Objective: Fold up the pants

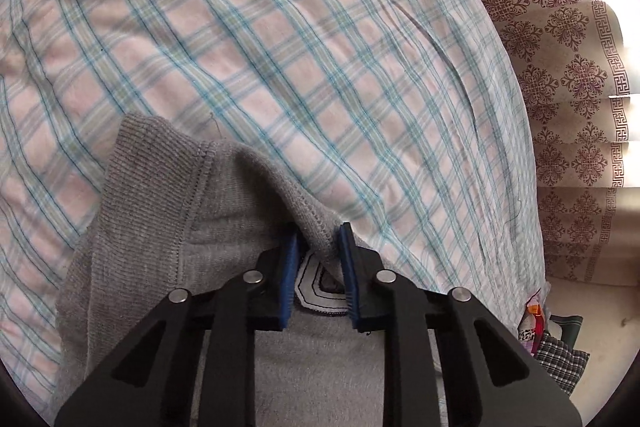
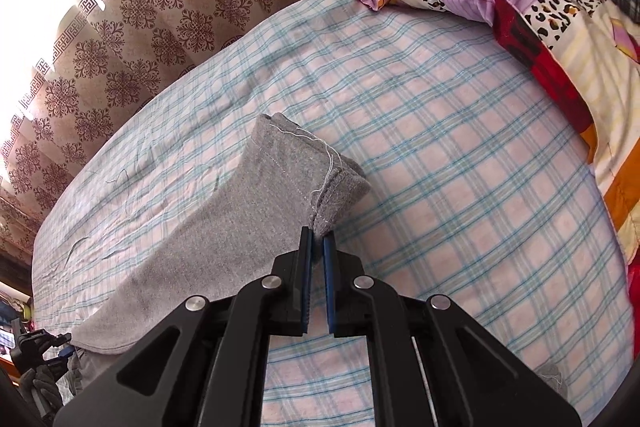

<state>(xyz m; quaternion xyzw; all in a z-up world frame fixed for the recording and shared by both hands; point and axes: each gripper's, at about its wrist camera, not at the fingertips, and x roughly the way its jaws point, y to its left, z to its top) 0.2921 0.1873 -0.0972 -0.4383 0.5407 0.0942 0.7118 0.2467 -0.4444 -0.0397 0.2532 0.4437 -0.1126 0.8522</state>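
The left wrist view alone shows the waist end of the grey knit pants (image 1: 168, 227) lying on the pink-and-blue checked bedsheet (image 1: 280, 47), with the left gripper (image 1: 320, 247) pinching a fold of the waistband between its blue pads, a white label showing just behind. Only the right wrist view shows the leg cuff, where the right gripper (image 2: 318, 239) is clamped tight on the hem, and a patchwork quilt (image 2: 540, 7) at the far right. The brown patterned curtain (image 2: 160, 7) appears in both. The pants' middle is hidden behind the grippers' black bodies.
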